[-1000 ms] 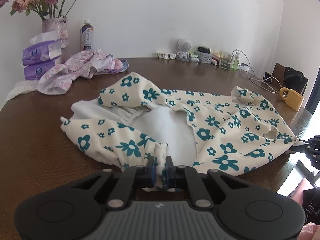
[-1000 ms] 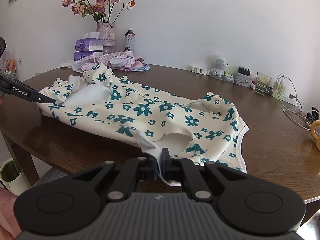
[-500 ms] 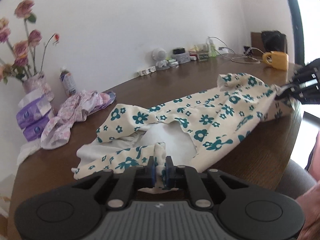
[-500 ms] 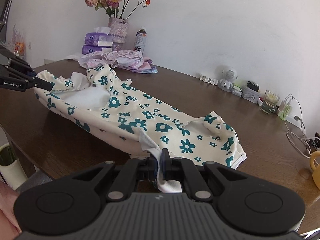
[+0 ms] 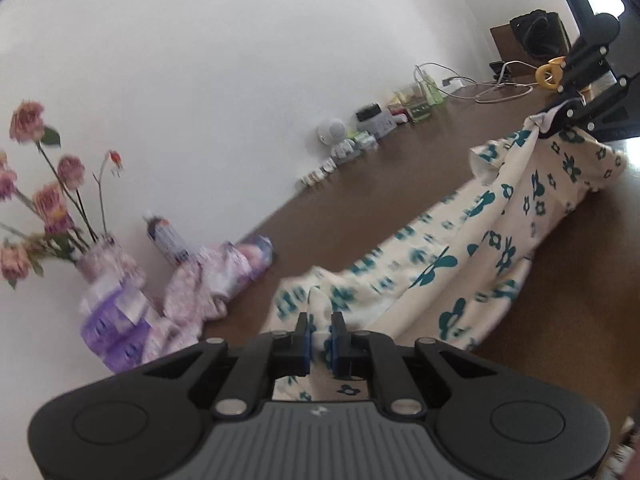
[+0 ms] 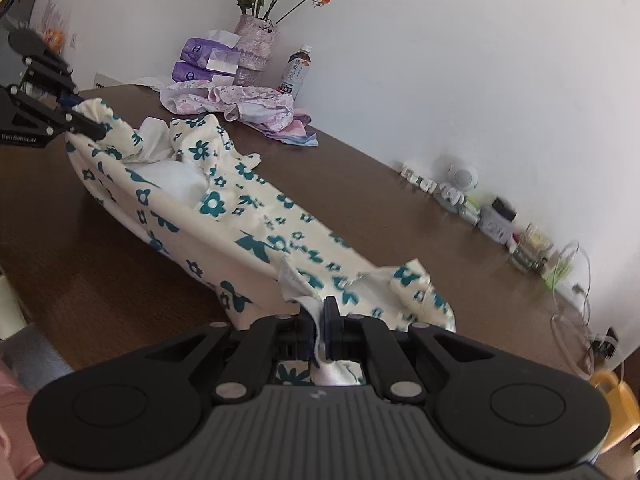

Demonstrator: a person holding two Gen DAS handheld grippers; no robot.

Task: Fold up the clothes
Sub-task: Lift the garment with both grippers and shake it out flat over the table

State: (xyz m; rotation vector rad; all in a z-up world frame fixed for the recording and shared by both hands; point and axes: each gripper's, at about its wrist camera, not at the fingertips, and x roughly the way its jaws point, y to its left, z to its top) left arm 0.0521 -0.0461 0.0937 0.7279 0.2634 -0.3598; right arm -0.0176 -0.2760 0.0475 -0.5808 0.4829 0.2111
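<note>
A cream garment printed with teal flowers [image 6: 248, 216] hangs stretched between two hand-held grippers above a dark wooden table [image 6: 360, 184]. Each gripper pinches one end of the near edge, so the cloth sags between them like a hammock, its far side trailing on the tabletop. This two-point hold likely serves to lift the near edge and carry it over the rest for a fold.

The left gripper [image 5: 319, 334] is clamped almost fully closed on a bunched hem, cloth visibly squeezed between its blue-padded fingers [image 5: 304, 340]. The right gripper [image 6: 319, 334] is likewise pressed nearly shut on a white-lined edge of the same garment.

Both grippers point slightly downward across the table. The left view is strongly tilted, which suggests that wrist is rolled well over; the right view tilts less.

Behind the garment, near the wall, lie a crumpled pink floral garment [image 6: 232, 100], a vase of dried roses [image 6: 254, 46], purple tissue packs [image 6: 196, 62] and a drink bottle [image 6: 296, 70].
</note>
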